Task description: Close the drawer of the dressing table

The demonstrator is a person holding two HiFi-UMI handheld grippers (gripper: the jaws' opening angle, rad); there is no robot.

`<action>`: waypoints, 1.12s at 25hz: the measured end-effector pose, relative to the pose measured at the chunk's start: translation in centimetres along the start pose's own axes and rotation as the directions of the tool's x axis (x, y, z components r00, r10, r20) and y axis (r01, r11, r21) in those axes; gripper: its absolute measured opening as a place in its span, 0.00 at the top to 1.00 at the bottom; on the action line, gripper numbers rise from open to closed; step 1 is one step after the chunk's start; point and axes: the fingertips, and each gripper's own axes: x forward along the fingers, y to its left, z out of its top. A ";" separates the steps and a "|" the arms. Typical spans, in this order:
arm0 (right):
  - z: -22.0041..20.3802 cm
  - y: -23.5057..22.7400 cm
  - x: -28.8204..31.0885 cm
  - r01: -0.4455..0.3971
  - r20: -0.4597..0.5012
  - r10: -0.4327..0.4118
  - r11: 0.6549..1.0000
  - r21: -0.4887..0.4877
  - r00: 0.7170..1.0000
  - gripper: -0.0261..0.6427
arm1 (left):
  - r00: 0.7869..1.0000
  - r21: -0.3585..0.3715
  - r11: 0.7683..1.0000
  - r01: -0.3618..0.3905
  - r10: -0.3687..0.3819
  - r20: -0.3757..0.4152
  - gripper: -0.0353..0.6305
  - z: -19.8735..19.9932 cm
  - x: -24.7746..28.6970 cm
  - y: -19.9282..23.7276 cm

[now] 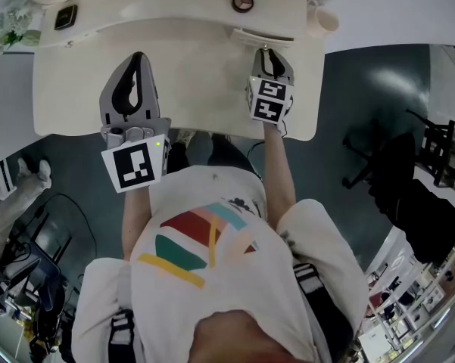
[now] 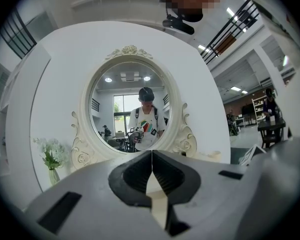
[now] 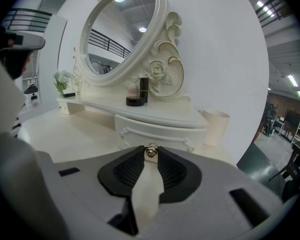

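Nearest, the left tool [image 2: 151, 154] hangs level over the front of the desk [image 1: 182, 74], its jaws pressed together with nothing between them. Further in, the right tool [image 1: 267, 51] tilts downward and pinches the small metal knob [image 3: 150, 152] of the drawer [image 3: 157, 132], which sits on the desk's right side beneath the raised shelf and looks pulled out a little. Behind it a black jar [image 3: 135, 101] stands at the foot of the oval mirror [image 3: 121, 29], with a pale cup [image 3: 215, 128] off to the right
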 end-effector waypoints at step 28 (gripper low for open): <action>0.0 -0.3 0.9 -0.011 -0.011 0.010 1.000 -0.028 1.000 0.86 | 0.999 -0.001 0.999 -0.033 0.033 -0.001 0.94 0.1 -0.3 0.2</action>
